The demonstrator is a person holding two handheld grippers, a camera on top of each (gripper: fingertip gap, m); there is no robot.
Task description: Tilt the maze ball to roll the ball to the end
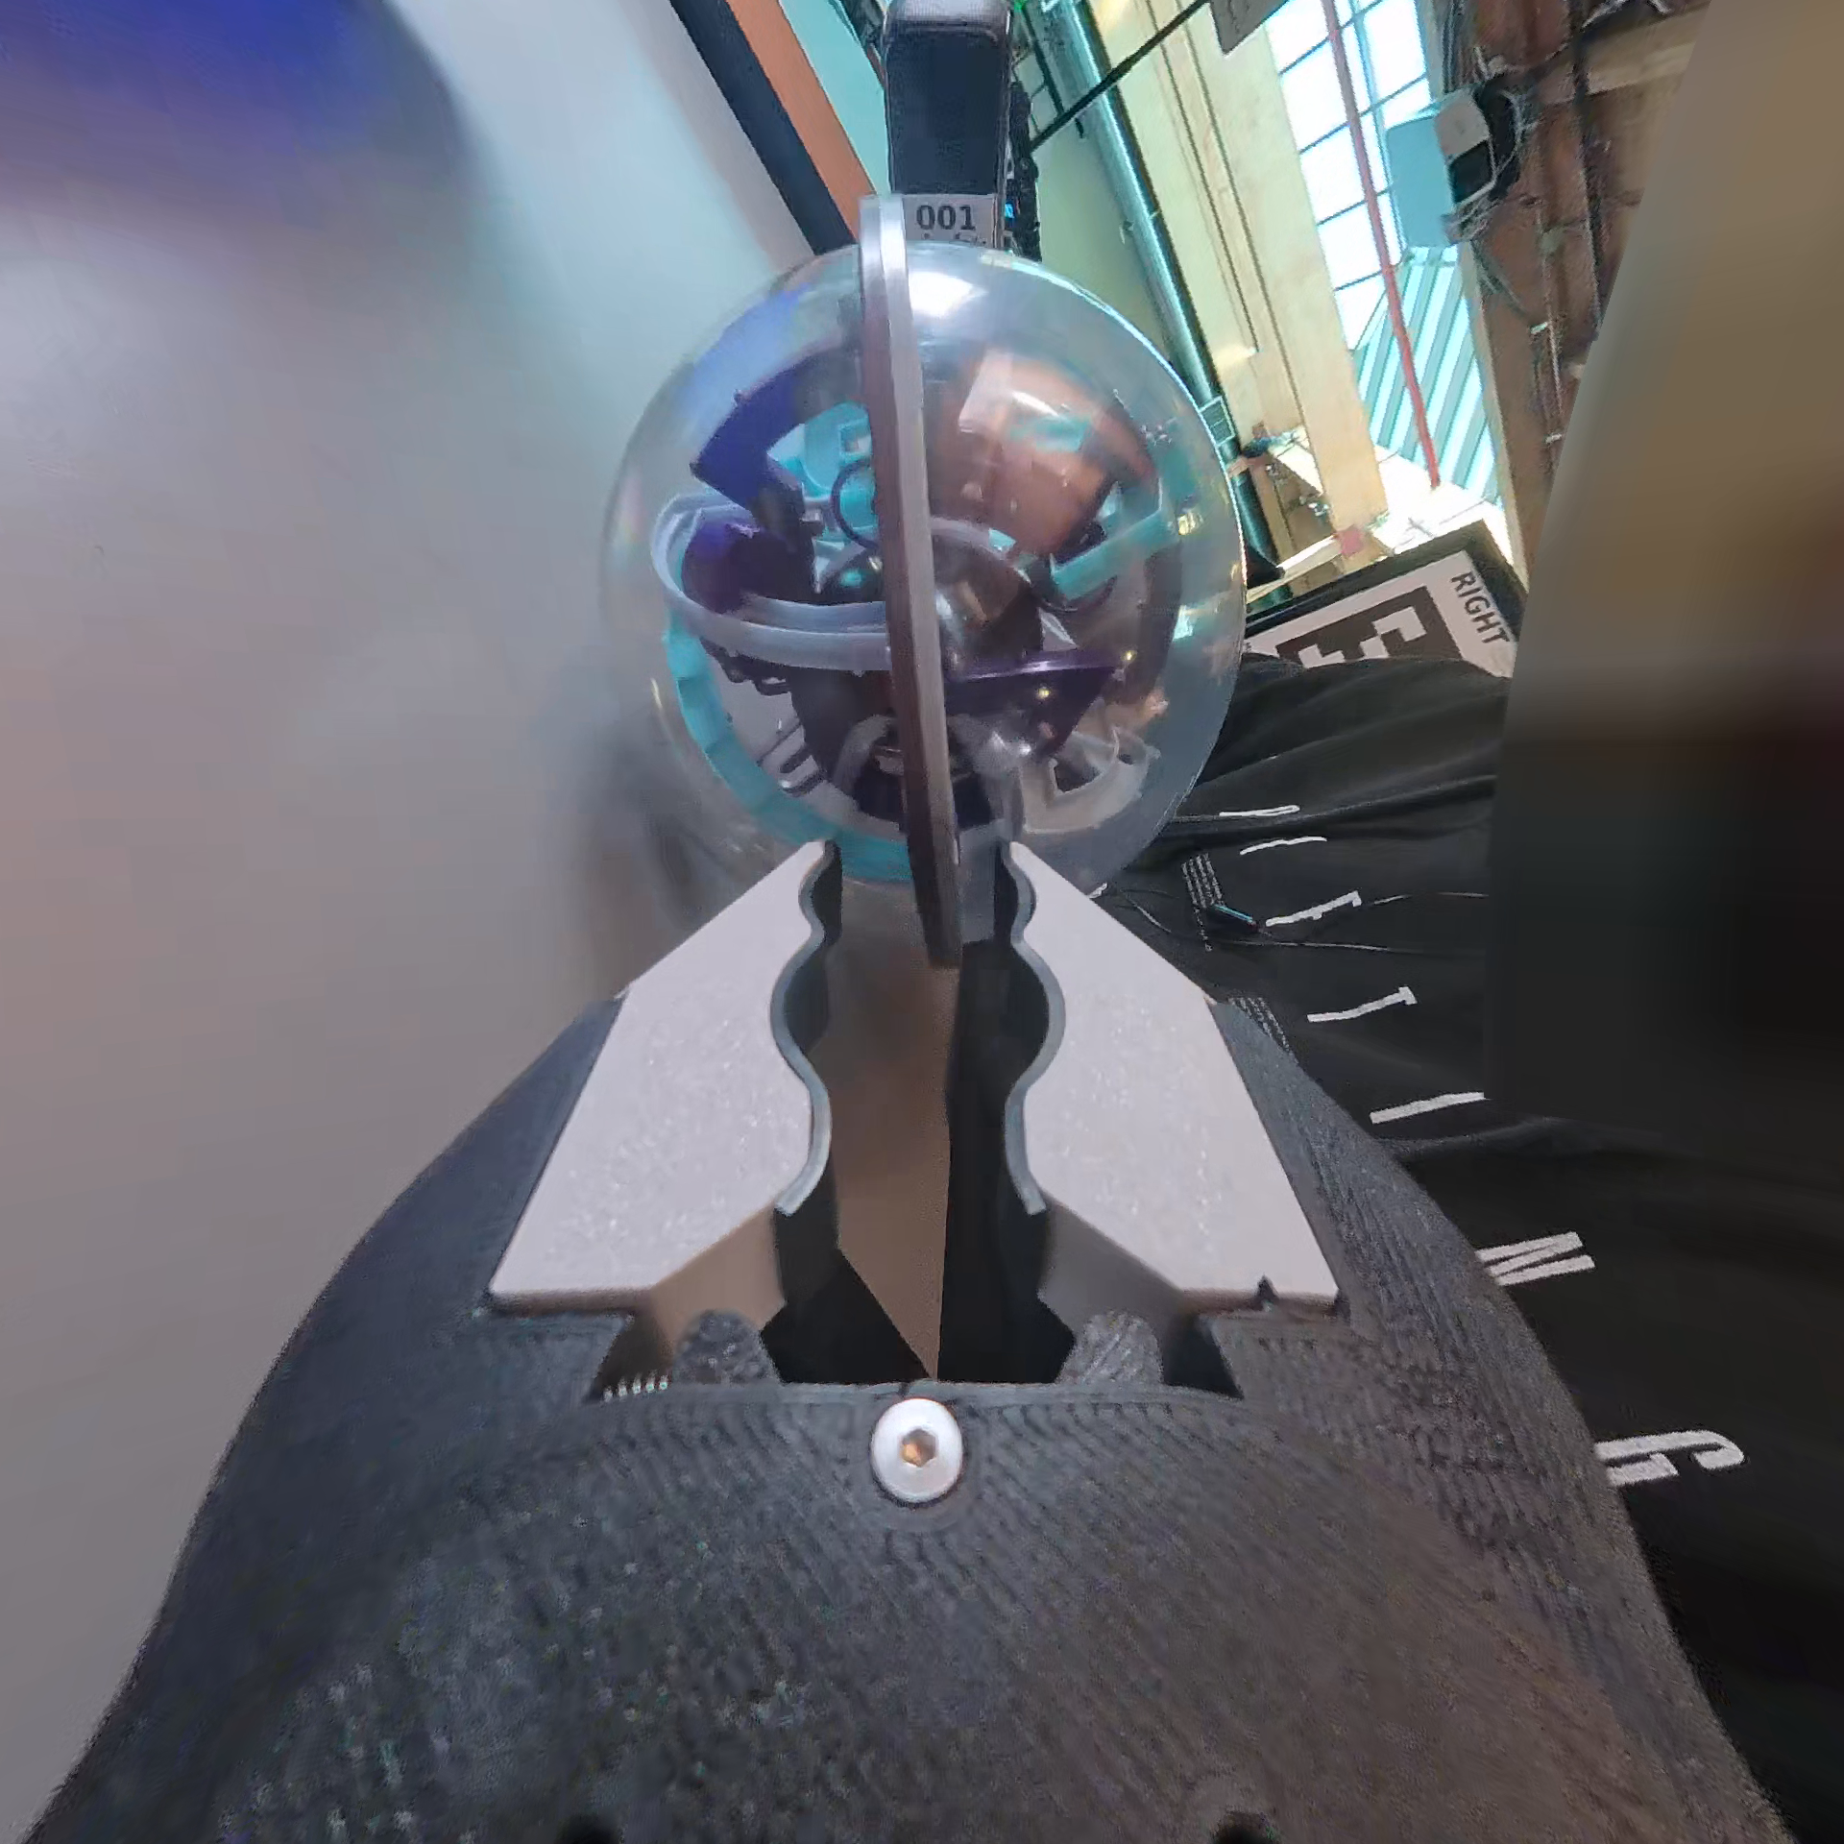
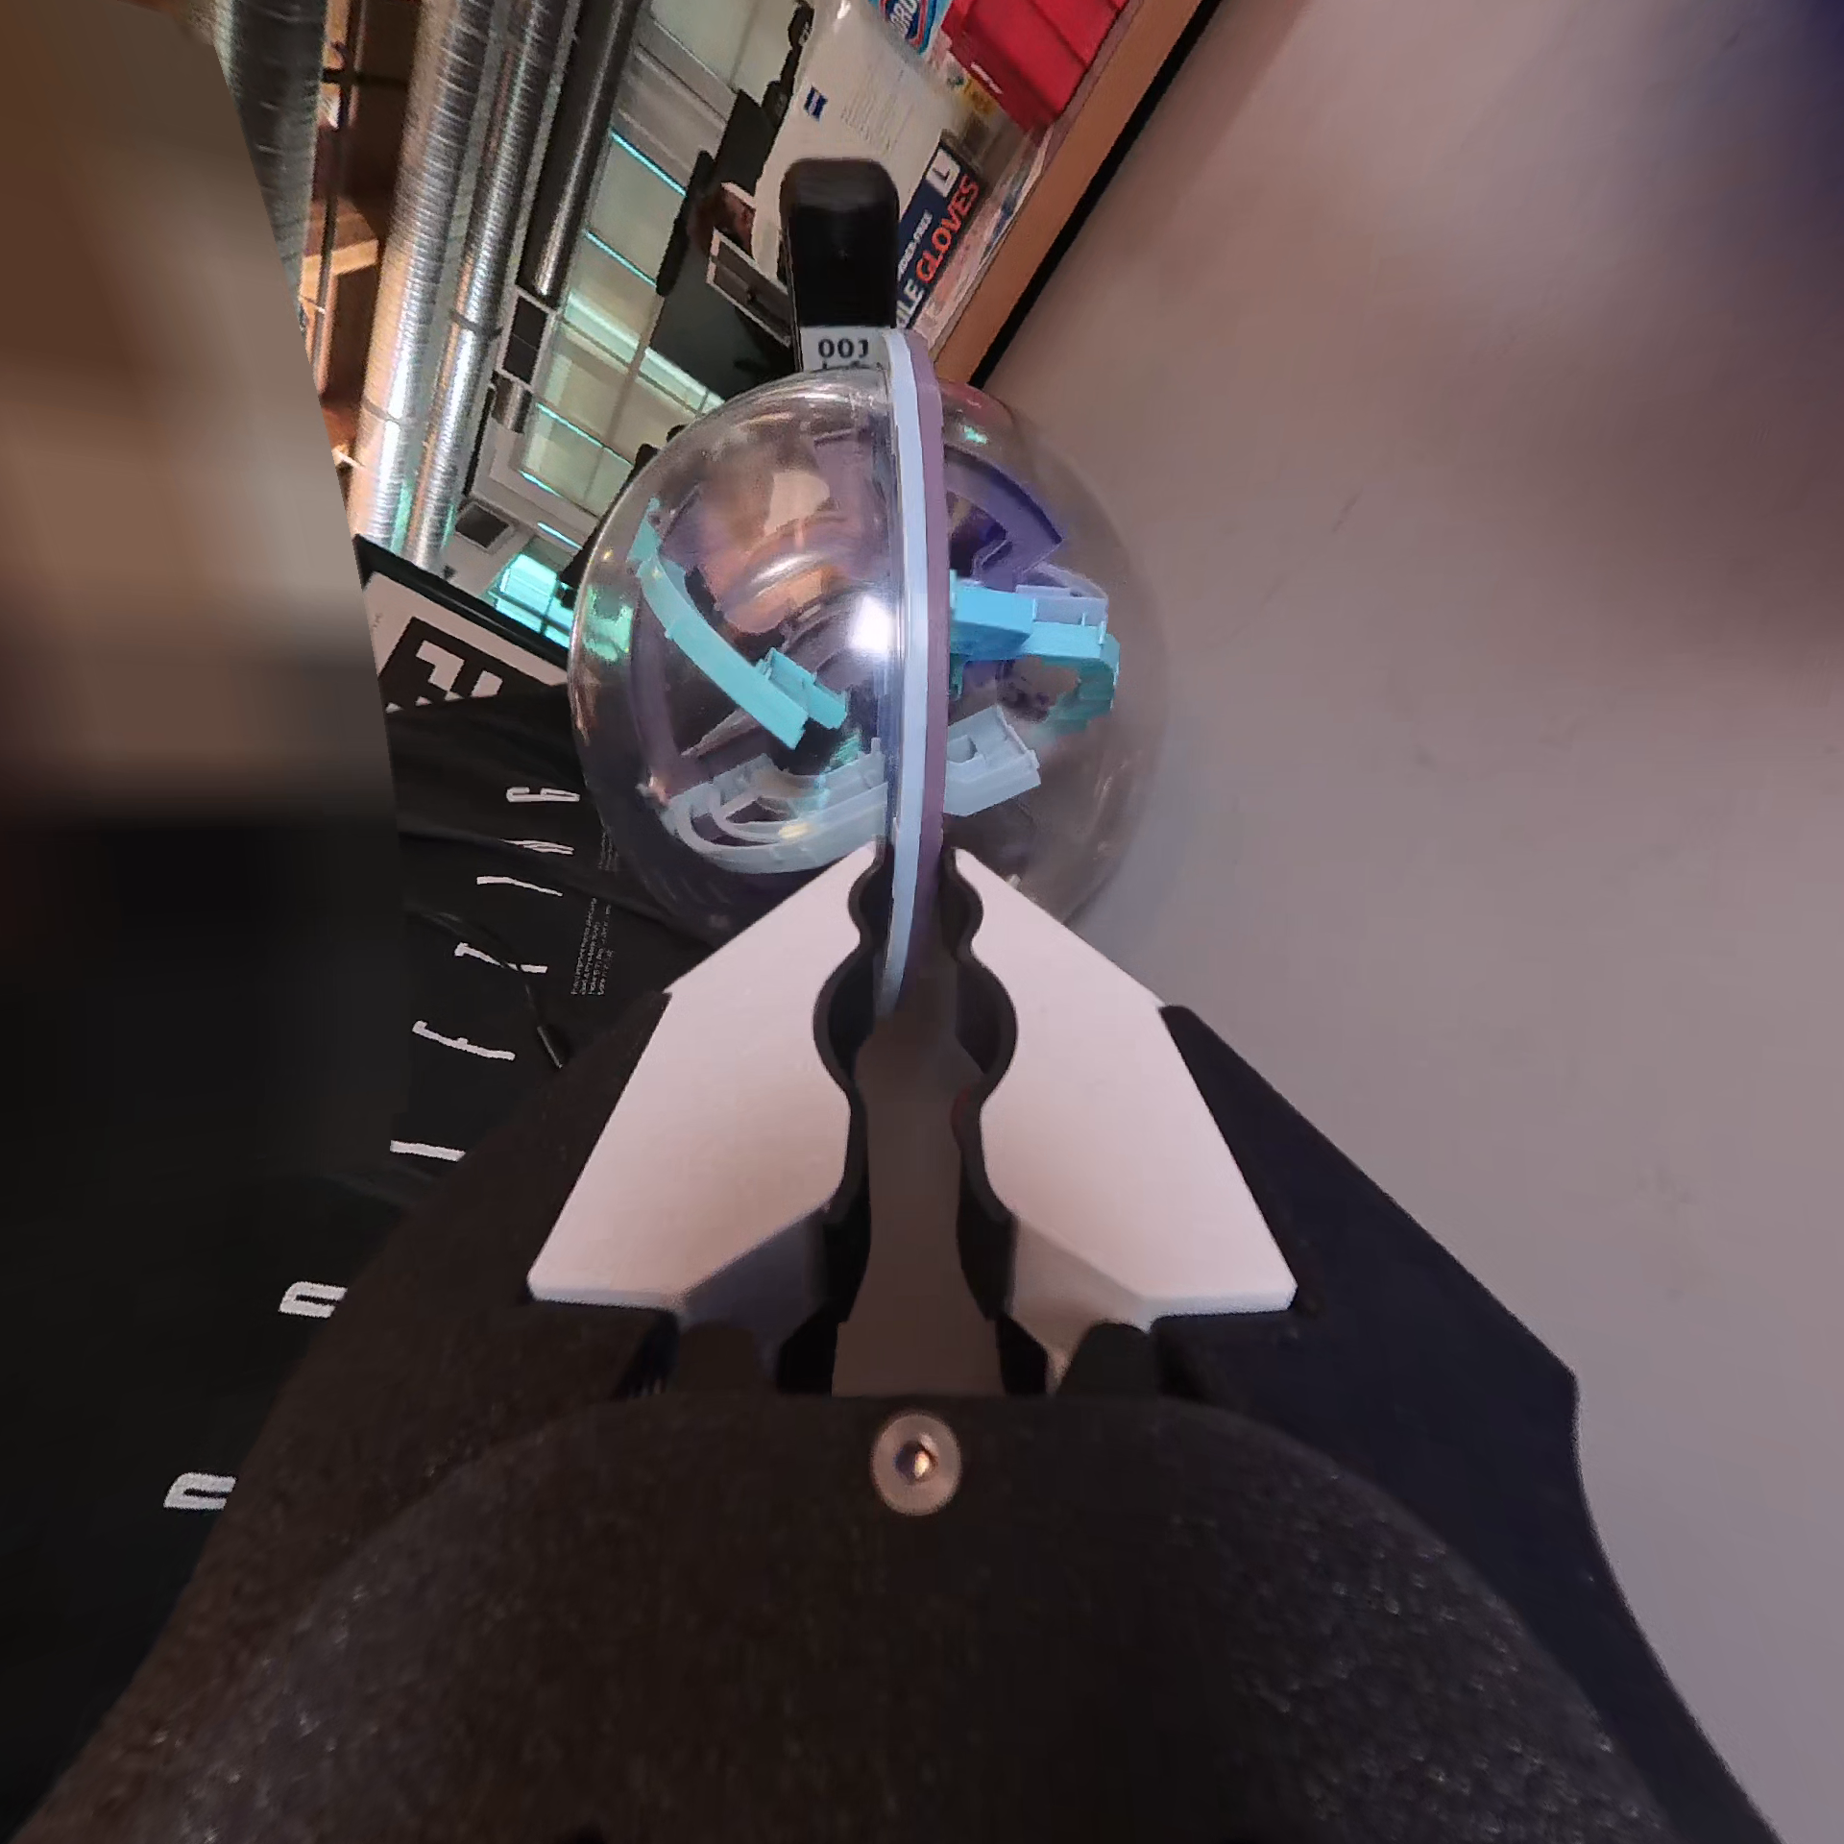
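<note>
Maze ball: the clear plastic sphere (image 1: pixel 928 589) with teal, purple and grey tracks inside hangs in the air between my two tools, held by the thin flat ring (image 1: pixel 903 559) around its middle.
Left gripper (image 1: pixel 908 898): my grey fingers are clenched on the near edge of that ring.
Right gripper (image 2: pixel 913 888): my white fingers pinch the ring's opposite edge; from each side the other tool shows as a black tip beyond the sphere.
Small ball: I cannot find it among the tracks, so I cannot judge how far along the route it is.
Risk: I hold only a thin rim, so a quick tilt could let the ring slip in the scalloped pads, or throw the ball off its track.
Risk: if my hands twist unevenly, the ring may pry out of one grip.
Pose: both tools point at each other, rolled well over, the pale tabletop (image 2: pixel 1447 798) slanting steeply.
</note>
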